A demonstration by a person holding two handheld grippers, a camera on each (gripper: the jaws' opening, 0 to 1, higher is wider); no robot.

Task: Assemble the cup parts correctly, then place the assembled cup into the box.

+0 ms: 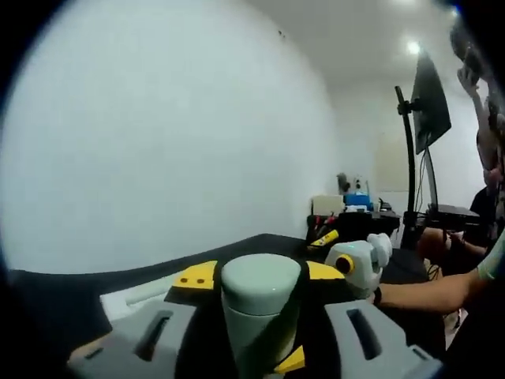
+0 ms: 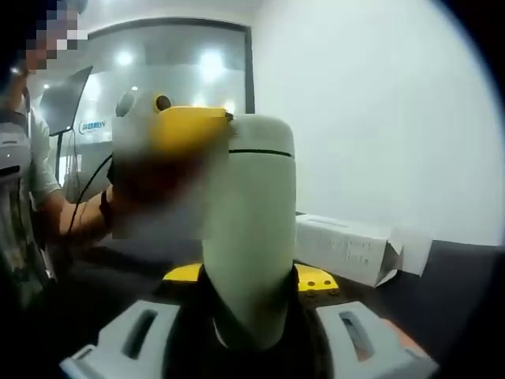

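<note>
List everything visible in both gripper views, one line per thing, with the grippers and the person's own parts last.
cup: one, pale green with a dark seam below its lid, held upright between both grippers.
box: one, white cardboard, lying open on the dark table behind the cup.
table: one, black, under the box.
monitor: one, dark, on a black stand at the right of the left gripper view.
blue items: small cluster on a far desk, too small to identify.
left gripper: grey jaws, yellow pads, shut on the cup.
right gripper: grey jaws, shut on the cup.
forearm: one, the person's, behind the right gripper.
</note>
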